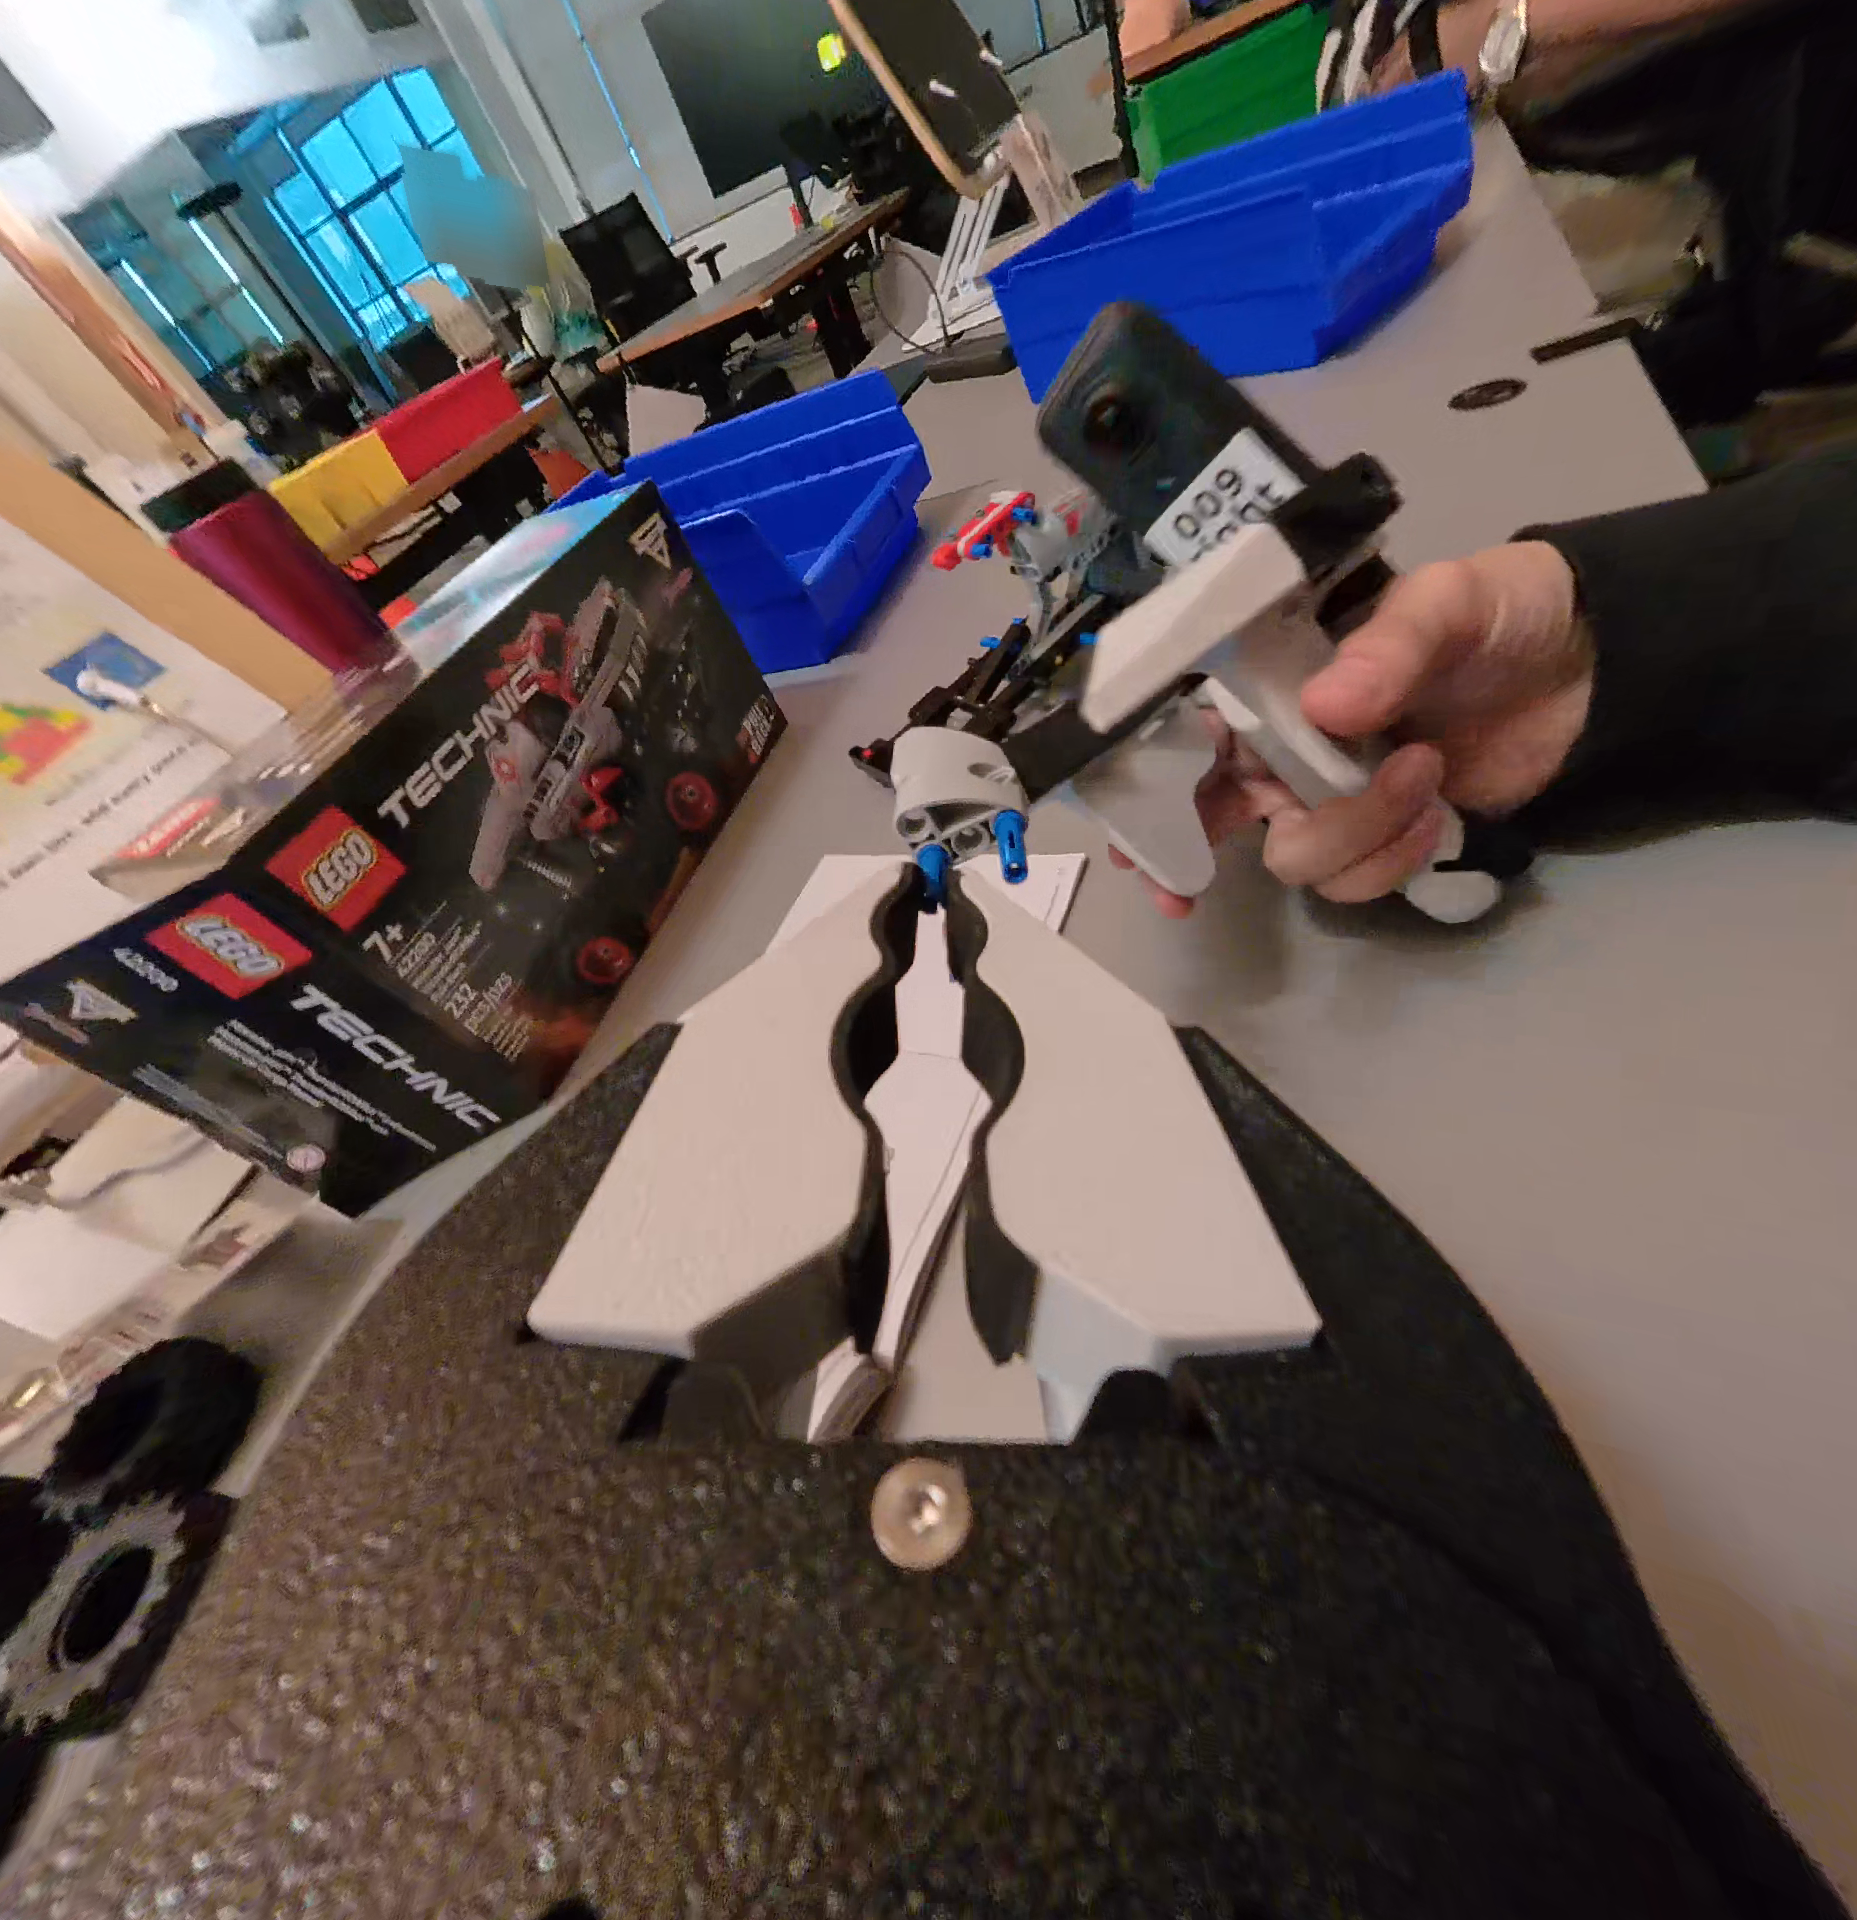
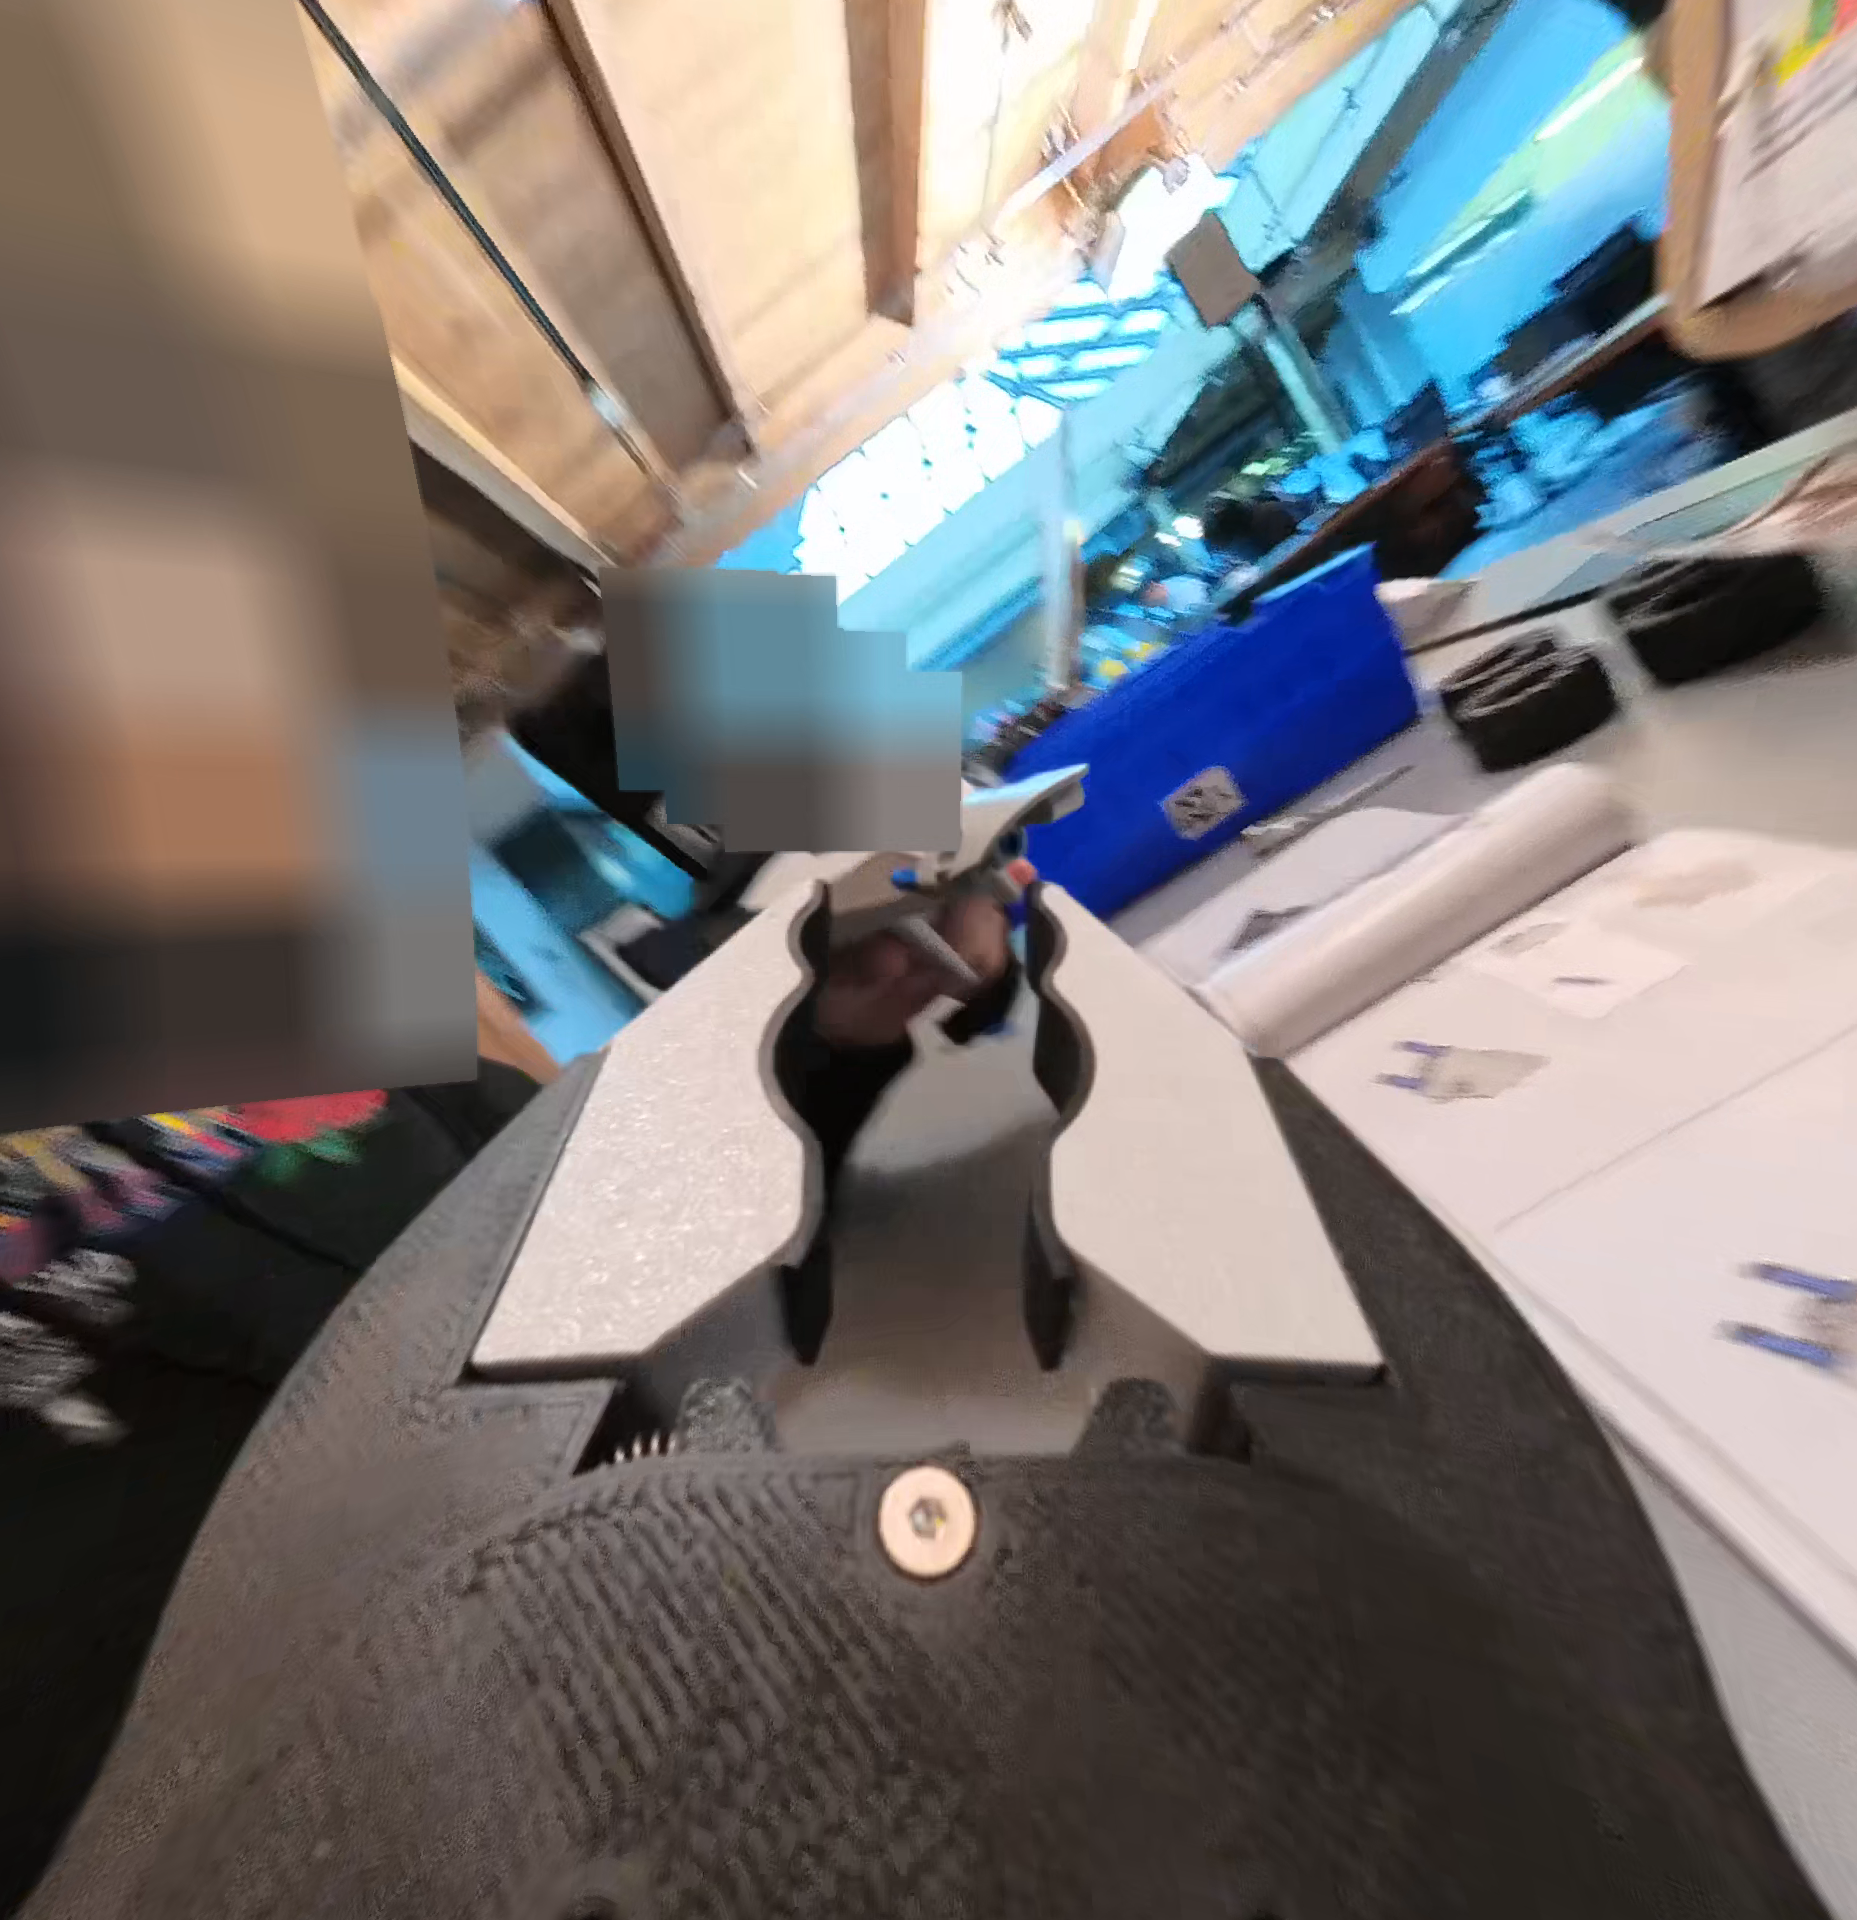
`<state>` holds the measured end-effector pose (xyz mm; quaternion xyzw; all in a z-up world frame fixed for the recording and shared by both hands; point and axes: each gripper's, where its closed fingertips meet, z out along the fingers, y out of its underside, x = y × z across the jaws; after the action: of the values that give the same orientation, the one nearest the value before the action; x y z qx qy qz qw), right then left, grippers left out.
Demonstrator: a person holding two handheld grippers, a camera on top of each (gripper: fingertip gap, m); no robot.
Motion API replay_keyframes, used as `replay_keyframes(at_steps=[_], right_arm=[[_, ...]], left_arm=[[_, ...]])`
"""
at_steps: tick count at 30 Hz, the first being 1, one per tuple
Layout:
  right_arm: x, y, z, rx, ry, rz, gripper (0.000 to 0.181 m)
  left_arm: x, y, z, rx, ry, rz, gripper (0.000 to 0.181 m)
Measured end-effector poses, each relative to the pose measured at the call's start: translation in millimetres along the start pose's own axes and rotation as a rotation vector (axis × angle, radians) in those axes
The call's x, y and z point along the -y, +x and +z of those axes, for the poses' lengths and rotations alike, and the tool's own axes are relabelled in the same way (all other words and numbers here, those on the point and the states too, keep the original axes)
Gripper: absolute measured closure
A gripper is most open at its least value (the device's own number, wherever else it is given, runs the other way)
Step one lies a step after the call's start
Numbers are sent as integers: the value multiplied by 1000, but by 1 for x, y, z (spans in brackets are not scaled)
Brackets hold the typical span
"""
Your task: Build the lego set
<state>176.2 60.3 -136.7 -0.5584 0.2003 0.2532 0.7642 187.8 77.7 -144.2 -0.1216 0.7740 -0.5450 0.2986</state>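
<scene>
Right wrist view is blurred, its gripper (image 2: 929, 914) spread; at twelve o'clock in the left view, that gripper (image 1: 932, 883) pinches a blue pin (image 1: 932, 868) on a grey piece (image 1: 955, 790).

**Left tongs pinched, right tongs apart**

The left tongs (image 1: 936, 896) point forward, tips nipped together on a blue pin (image 1: 932, 864). The right tongs (image 2: 926, 914) tilt upward with jaws spread. The right hand (image 1: 1423, 748), in a black sleeve, grips its handle with fingers curled.
</scene>
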Motion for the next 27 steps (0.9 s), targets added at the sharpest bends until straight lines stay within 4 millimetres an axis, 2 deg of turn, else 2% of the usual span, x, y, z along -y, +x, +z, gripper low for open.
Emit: replay_keyframes(at_steps=[2,5,6,10,12,17,19,27], right_arm=[[3,8,-3,-123,-41,-198,137],[7,9,-8,-240,-93,-559,142],[7,10,-10,-297,-125,-705,146],[2,27,-16,-557,-365,-1424,145],[5,27,-16,-642,-406,-1652,151],[-9,16,-6,-601,-484,-1938,174],[-12,15,-6,-610,-515,-2020,175],[-17,20,-7,-653,-559,-2100,175]], left_arm=[[-3,-4,-2,3,-12,-20,179],[-8,-4,-3,-15,-33,-47,180],[-8,-3,-3,-28,-37,-59,180],[-7,6,-3,-98,-46,-98,180],[-8,10,-4,-123,-51,-97,180],[-9,20,-4,-179,-79,-87,180],[-10,25,-4,-201,-97,-81,180],[-17,29,-3,-242,-117,-119,180]])
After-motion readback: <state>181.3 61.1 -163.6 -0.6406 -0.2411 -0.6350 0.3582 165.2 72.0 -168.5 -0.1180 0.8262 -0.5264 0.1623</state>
